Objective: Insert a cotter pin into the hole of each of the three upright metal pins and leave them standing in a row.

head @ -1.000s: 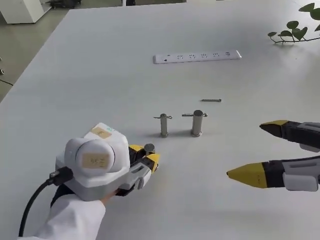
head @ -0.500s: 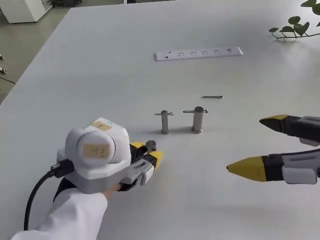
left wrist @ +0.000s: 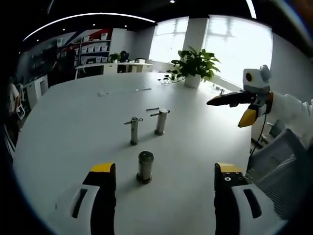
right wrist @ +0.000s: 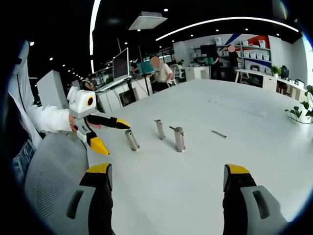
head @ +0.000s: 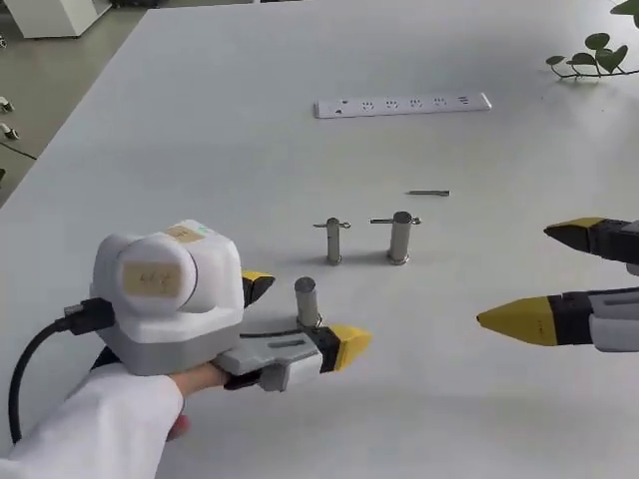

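1. The thin pin (head: 333, 241) and the thick pin (head: 399, 238) stand side by side on the worktop (head: 200, 150). Each has a fitted cotter (head: 384, 221) through its top, so we judge two of the three done.
2. The bare pin (head: 306, 297) stands upright, nearer us and left of the thin pin, out of line with the pair. We cannot make out its hole from here.
3. The left hand-held gripper (head: 308, 311) sits low with its jaws spread wide on either side of the bare pin. It touches neither jaw, and in the left gripper view it stands closer to the left-hand one.
4. The right hand-held gripper (head: 518, 274) hovers wide apart and empty, off to the right. It is well away from the loose cotter (head: 427, 193), which lies flat beyond the thick pin.
5. The step in hand, as we read it, is to steady the bare pin and bring the loose cotter to it.
6. To do it well, we centre the left jaws before closing, so the first jaw to touch does not tip the pin over.
7. We grip low on the shaft, leaving the top free and the hole turned toward the right side.
8. We pick the loose cotter by its looped end and keep it level and in line with the hole.
9. We slide it in gently, then set the pin in line beside the thin pin.
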A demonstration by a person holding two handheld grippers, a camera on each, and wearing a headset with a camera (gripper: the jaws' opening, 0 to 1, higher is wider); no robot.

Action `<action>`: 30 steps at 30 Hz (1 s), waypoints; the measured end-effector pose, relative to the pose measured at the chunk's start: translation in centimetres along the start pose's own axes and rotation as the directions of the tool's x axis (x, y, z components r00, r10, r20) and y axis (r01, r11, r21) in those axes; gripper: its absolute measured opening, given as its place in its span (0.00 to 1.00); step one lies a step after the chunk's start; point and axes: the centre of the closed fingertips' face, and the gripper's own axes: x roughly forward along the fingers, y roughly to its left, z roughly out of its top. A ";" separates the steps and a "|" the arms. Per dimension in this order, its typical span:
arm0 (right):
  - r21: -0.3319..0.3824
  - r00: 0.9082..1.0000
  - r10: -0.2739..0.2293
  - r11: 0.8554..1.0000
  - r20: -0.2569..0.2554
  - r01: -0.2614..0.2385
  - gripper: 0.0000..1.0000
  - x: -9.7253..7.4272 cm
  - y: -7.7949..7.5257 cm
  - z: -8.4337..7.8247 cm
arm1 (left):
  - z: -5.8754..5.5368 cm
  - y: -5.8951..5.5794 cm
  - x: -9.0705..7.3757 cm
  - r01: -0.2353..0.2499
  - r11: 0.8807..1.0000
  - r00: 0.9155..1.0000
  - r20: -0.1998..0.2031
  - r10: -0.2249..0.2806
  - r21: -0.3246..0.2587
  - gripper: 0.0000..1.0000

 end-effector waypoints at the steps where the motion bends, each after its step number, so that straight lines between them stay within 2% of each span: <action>1: -0.001 1.000 -0.001 1.000 -0.002 0.001 0.93 -0.1 -0.1 0.0 | -0.1 -0.1 -0.2 0.007 1.000 1.000 0.001 -0.007 -0.003 0.88; 5: -0.009 1.000 0.000 1.000 -0.018 0.000 0.93 -0.2 -0.4 0.1 | -0.4 -0.8 -1.3 0.051 0.998 0.999 0.005 -0.051 -0.029 0.94; 8: -0.045 0.999 0.005 0.999 -0.051 -0.007 0.93 0.0 -0.7 0.1 | -0.9 -0.5 -1.7 0.057 0.998 0.998 -0.009 -0.057 -0.031 0.98; 13: -0.095 0.996 -0.006 0.995 -0.087 -0.002 0.92 0.1 -1.7 0.9 | -0.8 -0.6 -2.5 0.078 0.996 0.997 0.000 -0.078 -0.053 0.99; 16: -0.143 0.988 -0.048 0.989 -0.144 0.027 0.90 0.1 -3.3 1.0 | -0.9 -0.6 -2.9 0.080 0.996 0.997 -0.006 -0.080 -0.043 0.99; 18: -0.161 0.985 -0.044 0.987 -0.166 0.017 0.89 0.3 -4.2 1.2 | -1.4 -0.6 -3.0 0.082 0.996 0.996 -0.033 -0.084 -0.042 0.99; 19: -0.175 0.984 -0.039 0.985 -0.176 0.008 0.87 0.3 -4.3 1.5 | -1.6 -0.4 -3.0 0.068 0.997 0.997 -0.041 -0.069 -0.031 0.99; 21: -0.193 0.981 -0.035 0.981 -0.193 -0.003 0.86 0.5 -4.6 1.8 | -1.7 -0.3 -3.1 0.061 0.998 0.997 -0.042 -0.062 -0.019 0.98; 24: -0.252 0.960 -0.039 0.967 -0.278 -0.033 0.85 0.9 -5.5 1.8 | -1.9 -0.7 -3.2 0.075 0.995 0.996 -0.049 -0.078 -0.060 0.99; 26: -0.278 0.956 -0.032 0.959 -0.293 -0.053 0.84 1.4 -6.0 2.1 | -1.9 -0.8 -3.3 0.077 0.996 0.996 -0.047 -0.080 -0.049 0.99; 28: -0.313 0.956 -0.017 0.947 -0.294 -0.079 0.80 2.0 -6.3 2.5 | -1.8 -0.9 -3.5 0.078 0.996 0.996 -0.046 -0.080 -0.047 0.99; 30: -0.313 0.953 0.003 0.944 -0.303 -0.102 0.78 2.6 -6.9 3.0 | -1.8 -1.0 -3.6 0.079 0.995 0.996 -0.047 -0.082 -0.054 0.99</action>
